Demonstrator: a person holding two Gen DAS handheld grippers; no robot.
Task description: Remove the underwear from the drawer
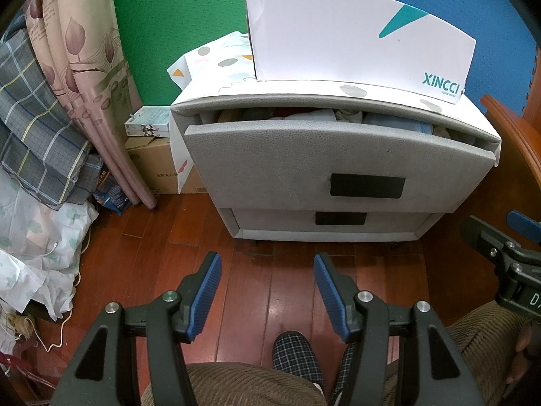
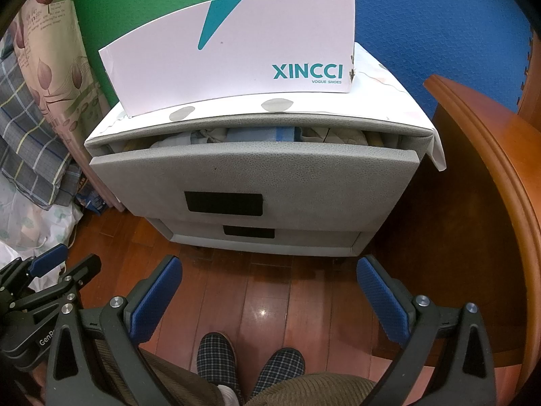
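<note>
A grey two-drawer cabinet (image 1: 304, 169) (image 2: 236, 176) stands against the wall. Its top drawer (image 1: 338, 155) (image 2: 257, 169) is pulled partly out, and folded clothes (image 1: 392, 120) (image 2: 257, 134), blue, white and grey, show in the gap. I cannot tell which piece is underwear. My left gripper (image 1: 267, 264) hangs open over the wooden floor, well short of the cabinet, with nothing between its blue pads (image 1: 206, 294). My right gripper (image 2: 270, 267) is open wider, also empty, and in front of the cabinet. Each gripper shows at the edge of the other's view.
A white XINCCI shoe box (image 1: 358, 40) (image 2: 230, 54) sits on the cabinet top. A curtain (image 1: 84, 67), plaid bedding (image 1: 37, 128) and cardboard boxes (image 1: 159, 165) crowd the left. Wooden furniture (image 2: 480, 182) stands close on the right. A person's slippered feet (image 2: 250, 365) rest on the floor below.
</note>
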